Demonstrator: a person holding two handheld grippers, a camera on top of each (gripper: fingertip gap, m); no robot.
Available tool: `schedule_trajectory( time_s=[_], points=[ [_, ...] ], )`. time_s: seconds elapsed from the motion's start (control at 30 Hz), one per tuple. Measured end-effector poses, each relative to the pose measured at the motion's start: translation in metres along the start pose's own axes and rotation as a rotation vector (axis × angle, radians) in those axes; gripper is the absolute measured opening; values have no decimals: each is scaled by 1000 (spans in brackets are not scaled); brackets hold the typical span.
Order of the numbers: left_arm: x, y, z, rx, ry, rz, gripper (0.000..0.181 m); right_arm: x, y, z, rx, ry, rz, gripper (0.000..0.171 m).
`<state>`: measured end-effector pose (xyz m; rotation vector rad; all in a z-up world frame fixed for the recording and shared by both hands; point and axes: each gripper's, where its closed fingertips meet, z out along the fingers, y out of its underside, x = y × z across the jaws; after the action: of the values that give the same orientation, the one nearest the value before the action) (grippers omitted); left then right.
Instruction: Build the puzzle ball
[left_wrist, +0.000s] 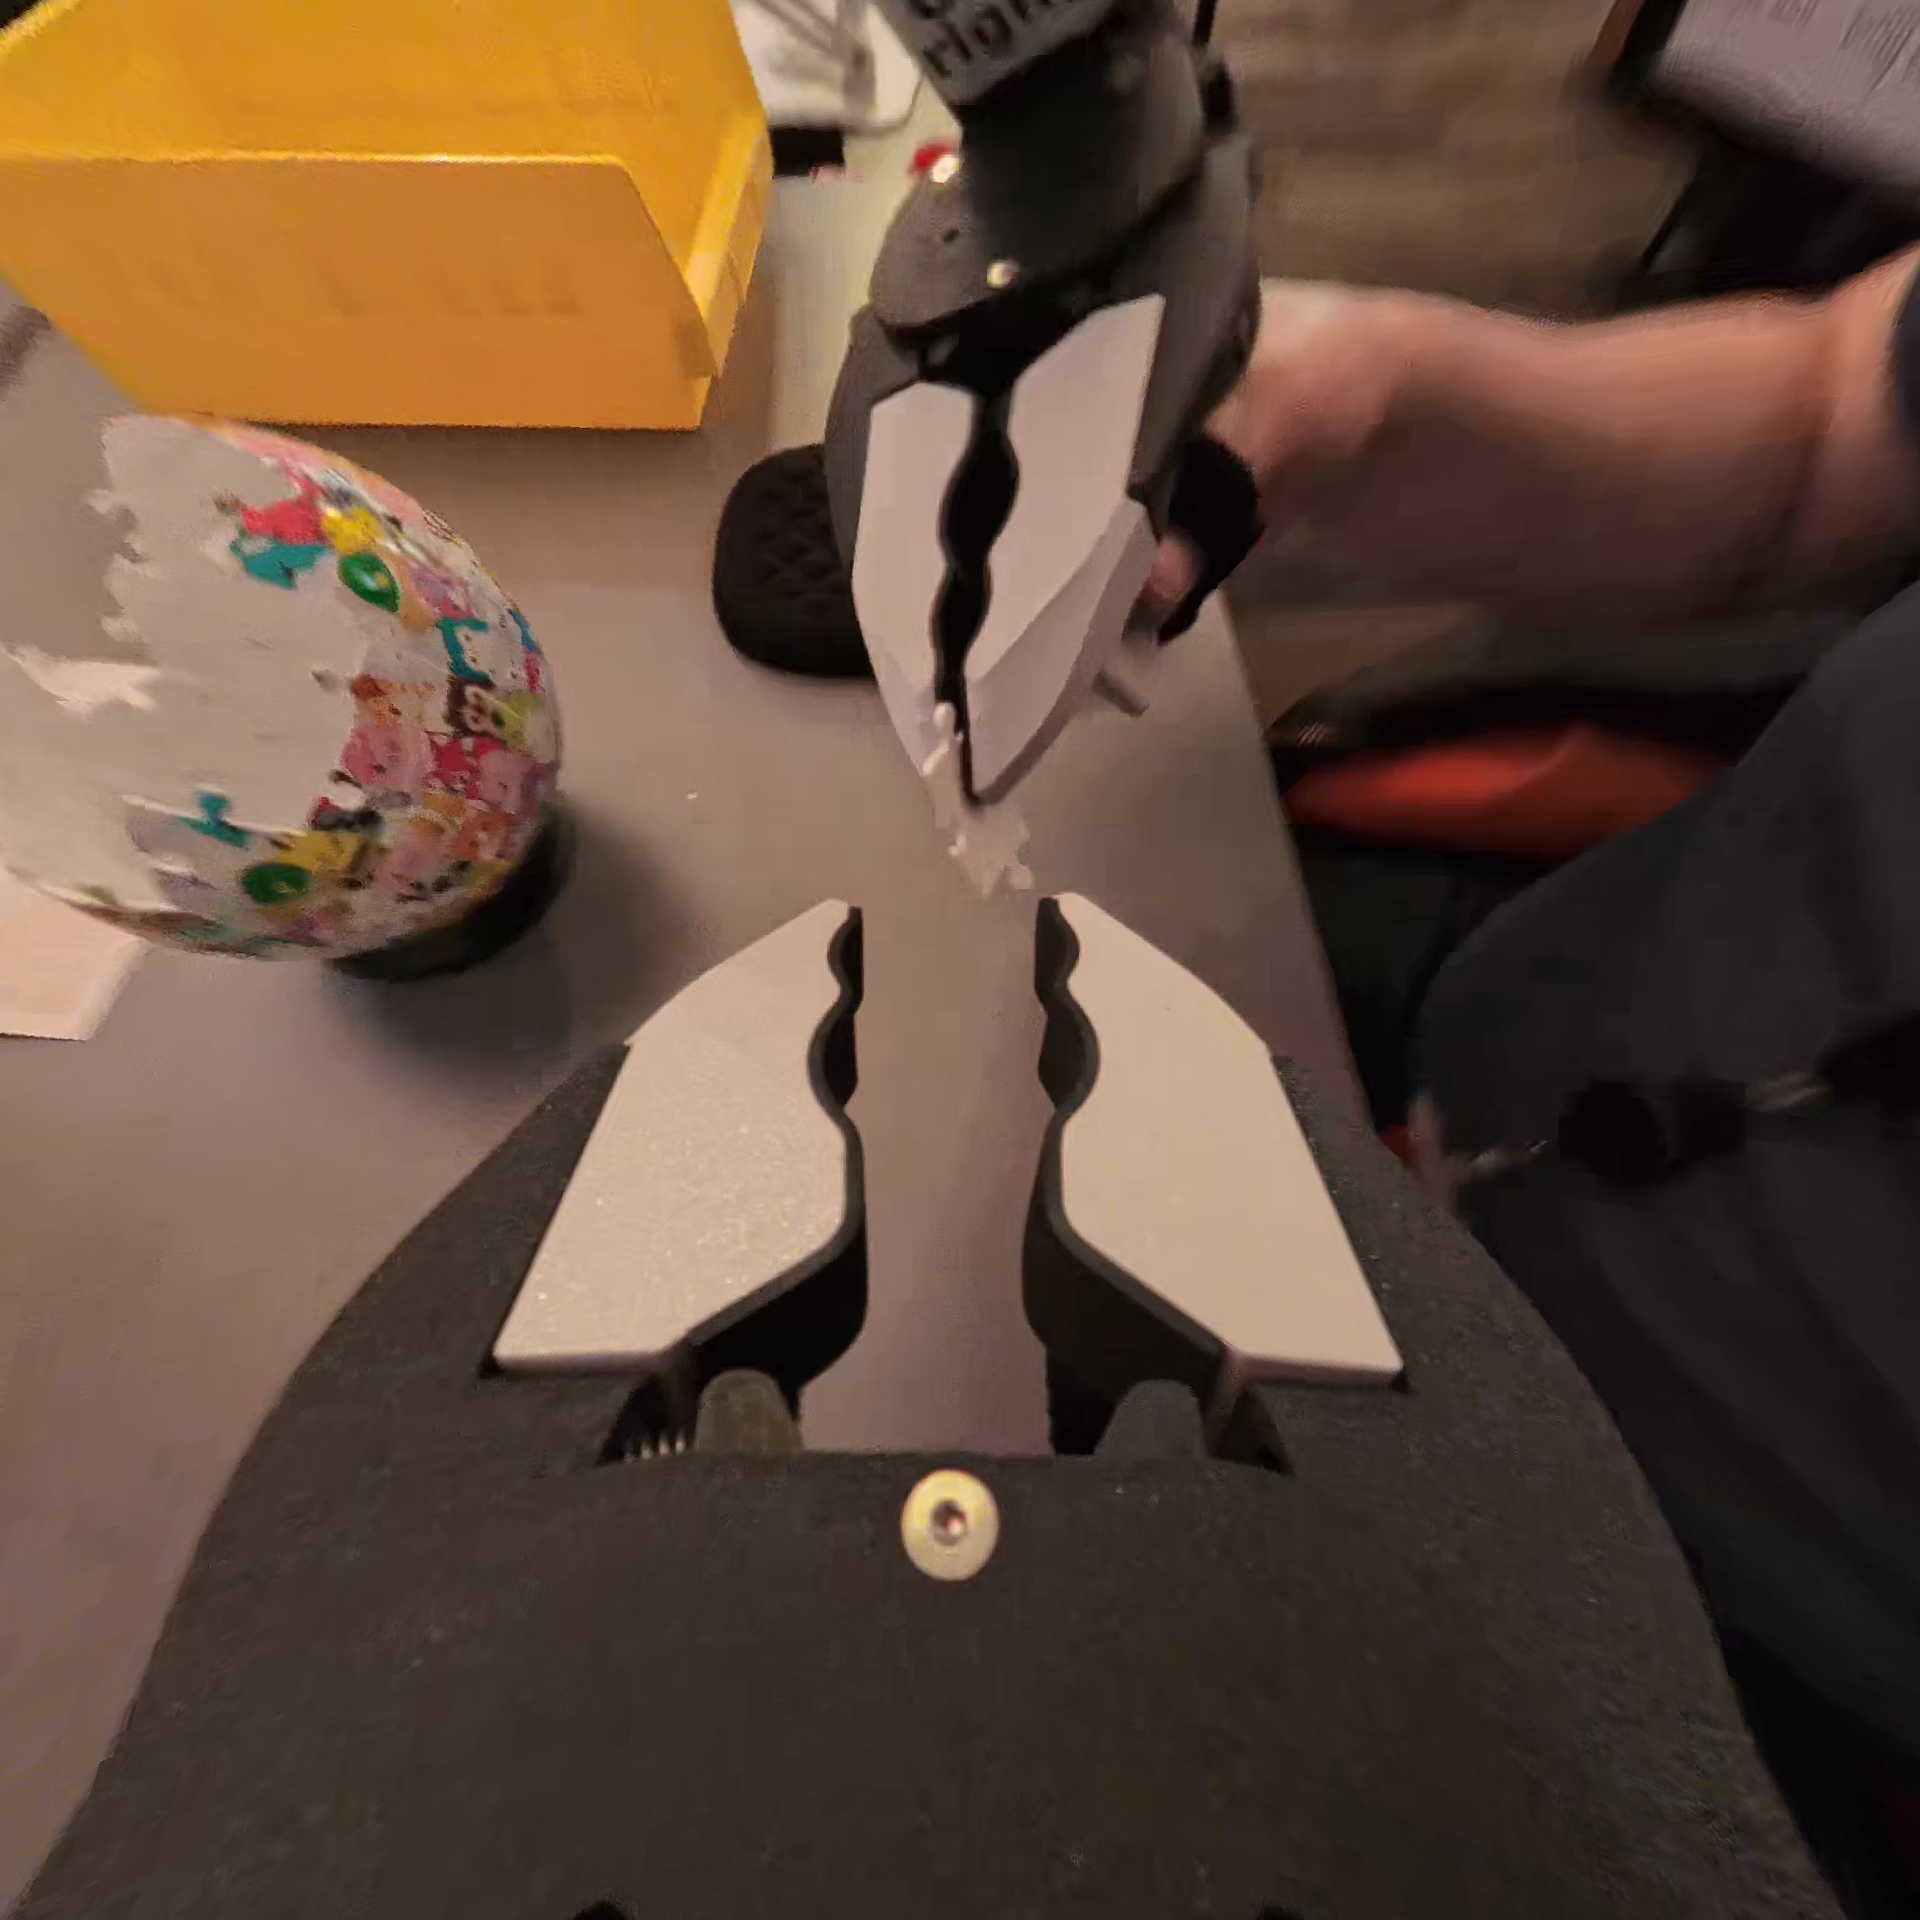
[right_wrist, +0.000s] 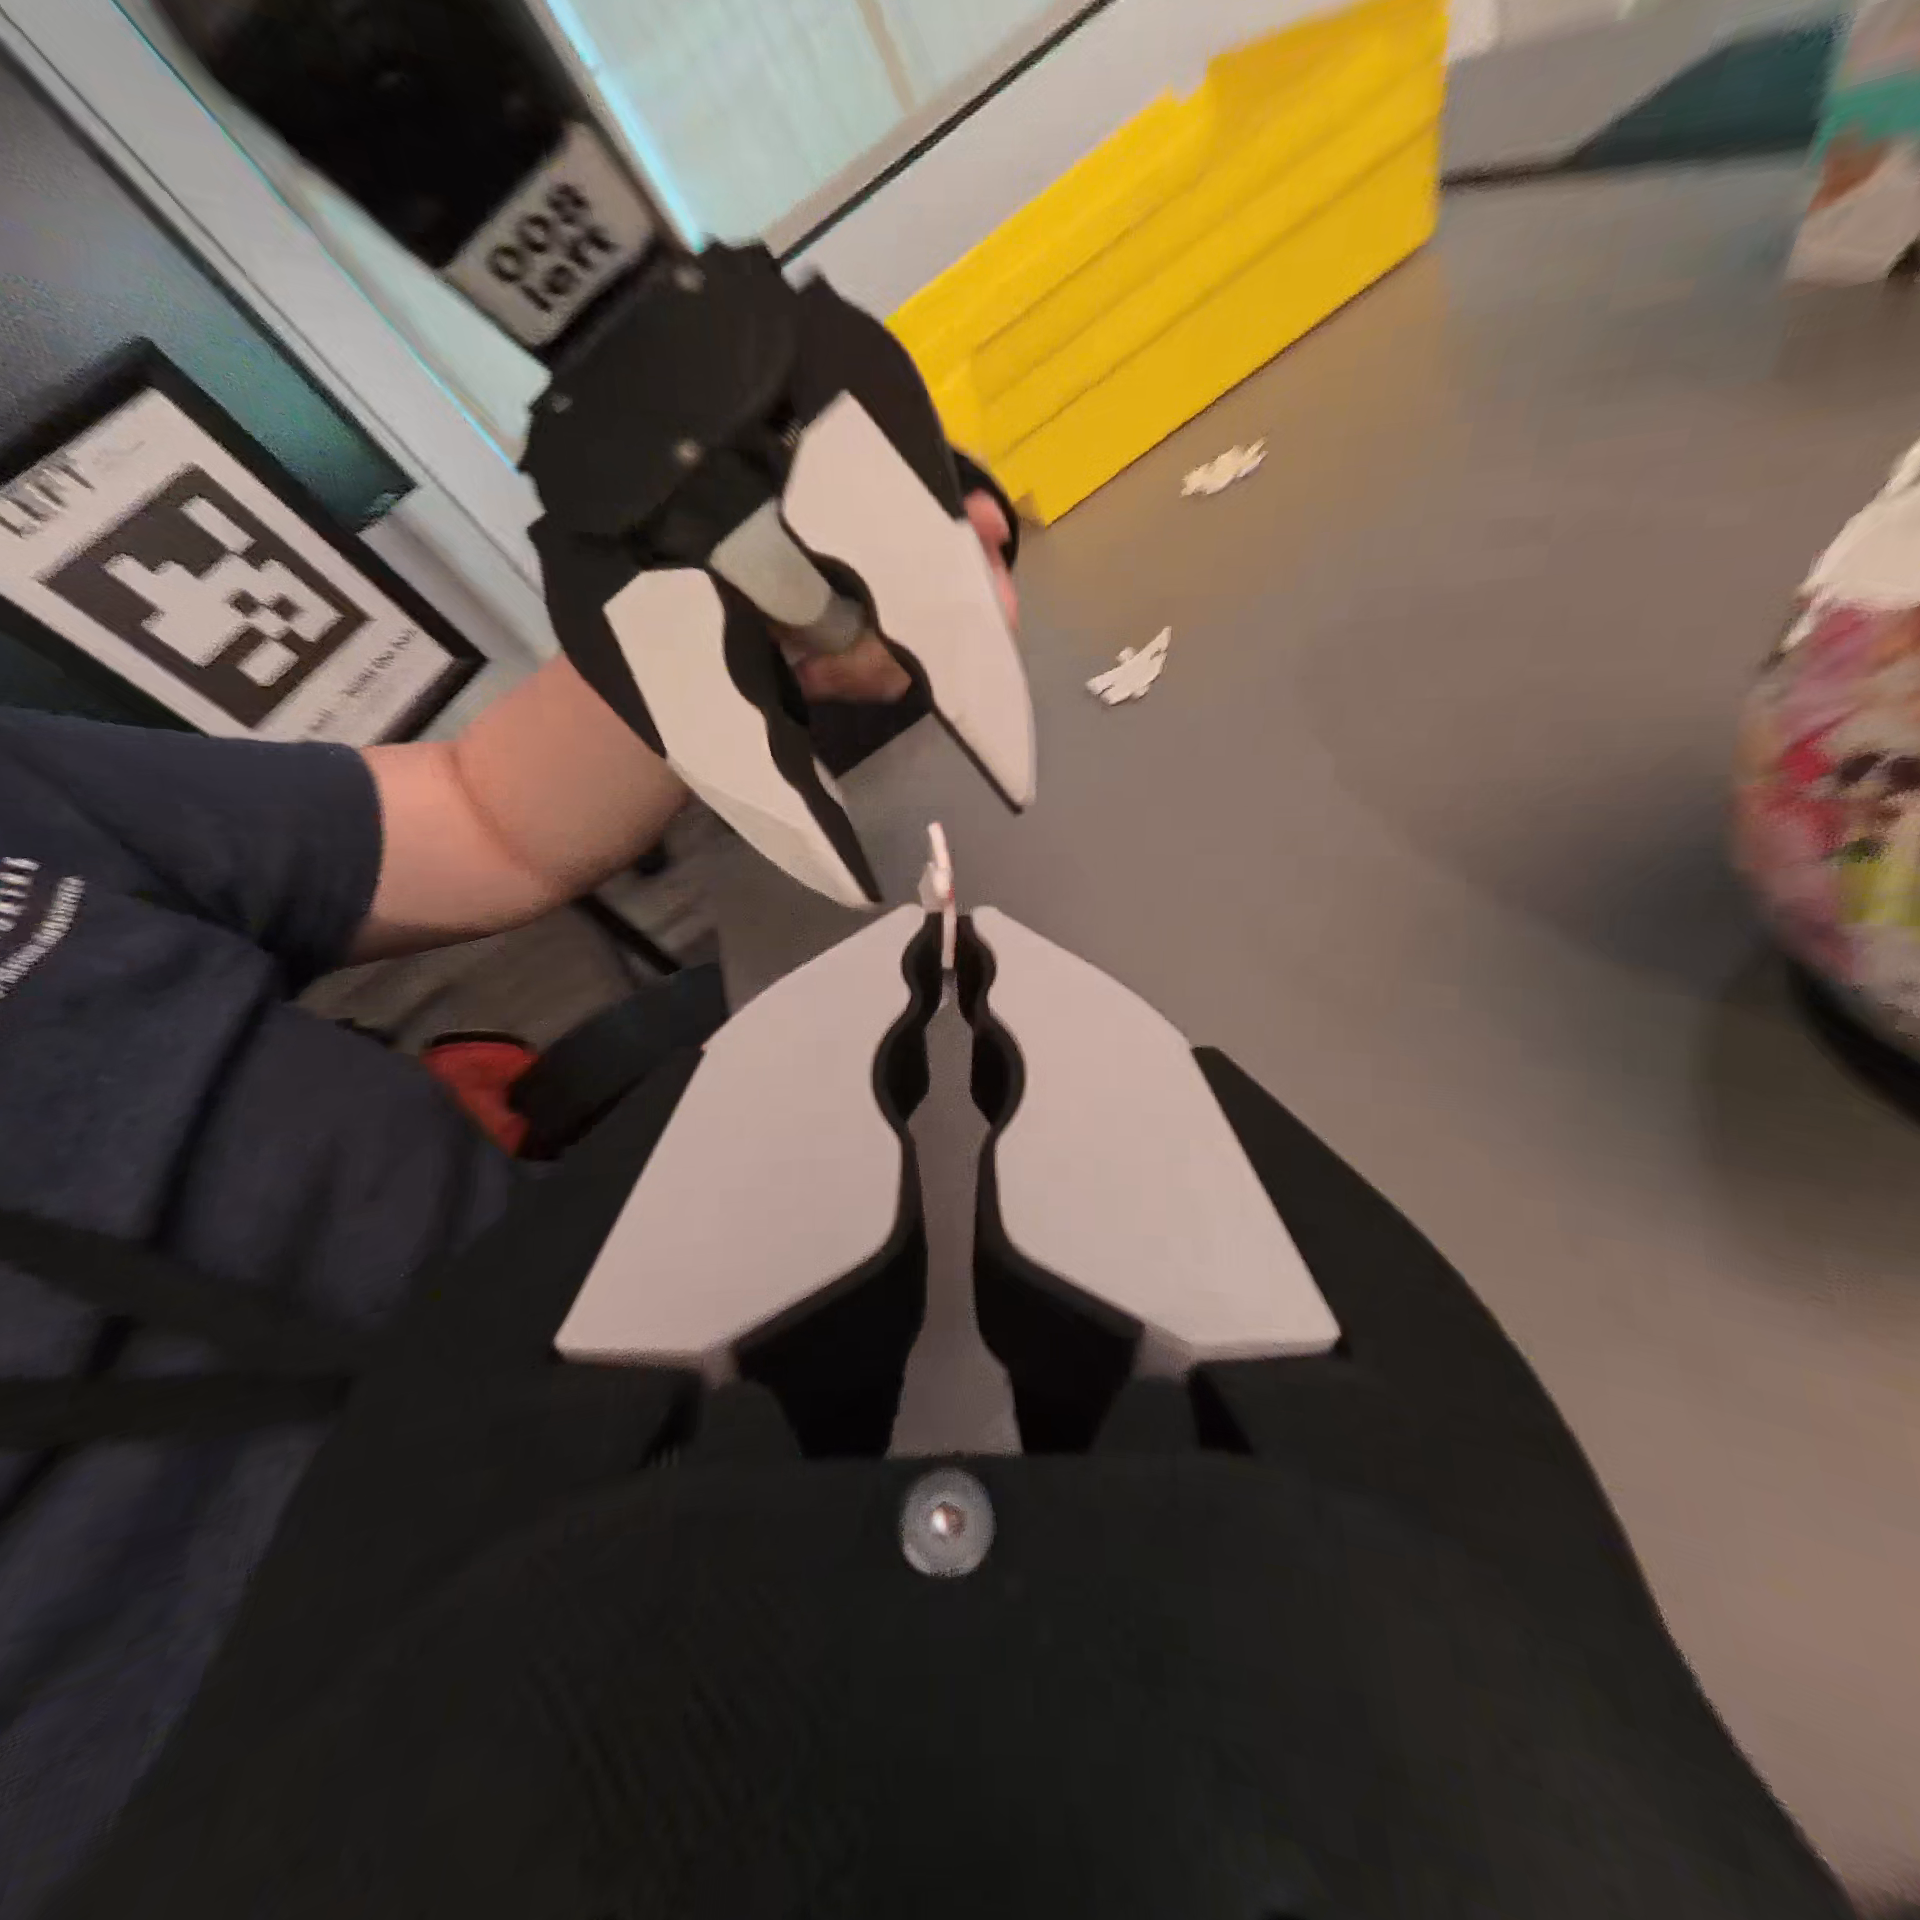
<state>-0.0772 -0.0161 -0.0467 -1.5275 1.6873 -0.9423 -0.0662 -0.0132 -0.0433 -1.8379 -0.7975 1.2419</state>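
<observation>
**Pass the little piece across, slow and steady**

The puzzle piece (right_wrist: 938, 885) sits in the middle of the right wrist view, pinched at the very tip of your right gripper (right_wrist: 948, 914). Its fingers are nearly closed on it. The piece is white and thin, and only a small bit is held.

Your left gripper (left_wrist: 948, 909) has its fingers wide apart with nothing in them. In the left wrist view the piece hangs just above them, in the middle of the frame.

It looks like you mean to hand the piece over. Bring the open fingers around its free end. Close them gently before the right ones let go. Keep both grippers steady, because a thin piece can slip or bend.

The puzzle ball (left_wrist: 281, 686) waits at the left of the left wrist view on a dark stand, with a big gap in its top. Two loose pieces (right_wrist: 1130, 667) lie on the grey counter (right_wrist: 1403, 831), near the yellow bin (right_wrist: 1195, 291).

There is writing on a black-and-white marker sign (right_wrist: 208, 592) at the left of the right wrist view, and on each gripper's body. I won't read it out.
</observation>
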Motion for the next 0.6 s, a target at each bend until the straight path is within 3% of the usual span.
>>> schedule_trajectory(
  time_s=[0.1, 0.17, 0.37, 0.6],
  points=[
    [1, -6, 5, 118, 97, -191, 31, -4, -13, -8, 54, 18, -99, 3],
    [0, -12, 8, 183, 132, -238, 22, -6, -17, -10, 64, 17, -130, 3],
    [5, -17, 17, 211, 182, -227, 4, -2, -18, -10, 71, 36, -170, 3],
    [3, -21, 16, 223, 187, -267, 2, -8, -23, -16, 49, -6, -210, 6]
  ],
)
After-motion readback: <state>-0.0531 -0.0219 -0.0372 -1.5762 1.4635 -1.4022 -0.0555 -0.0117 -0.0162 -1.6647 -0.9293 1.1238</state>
